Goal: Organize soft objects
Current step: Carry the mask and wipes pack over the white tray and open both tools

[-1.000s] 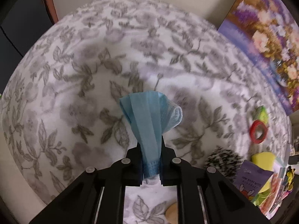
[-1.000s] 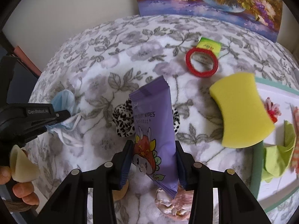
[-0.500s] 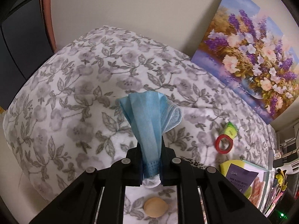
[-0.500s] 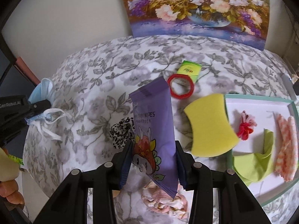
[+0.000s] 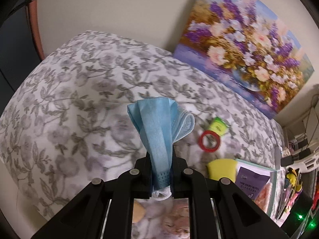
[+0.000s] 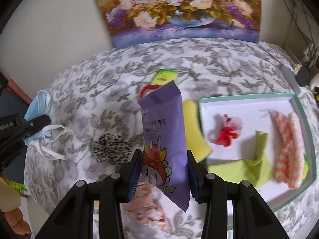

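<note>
My left gripper point(image 5: 161, 172) is shut on a folded blue face mask point(image 5: 159, 131) held above the flowered bedspread point(image 5: 79, 107). From the right wrist view that mask point(image 6: 40, 107) hangs at the far left, its white ear loops dangling. A purple pack of baby wipes point(image 6: 164, 139) stands upright between the pads of my right gripper point(image 6: 164, 176), which is shut on it. The white tray with a teal rim point(image 6: 305, 131) lies to the right and holds a red hair tie point(image 6: 226, 133), a green cloth point(image 6: 257, 159) and a pink patterned cloth point(image 6: 287, 145).
On the bedspread lie a yellow sponge point(image 6: 194, 133), a leopard-print scrunchie point(image 6: 111, 147), a red tape ring point(image 5: 209, 141), a green packet point(image 5: 218, 126) and a pink cloth point(image 6: 147, 209). A flower painting point(image 6: 179, 10) leans on the wall behind. Clutter sits past the bed's right edge.
Both grippers have risen and drawn back from the bed with their loads still held. The tray has come fully into the right wrist view, and the painting fills more of both views.
</note>
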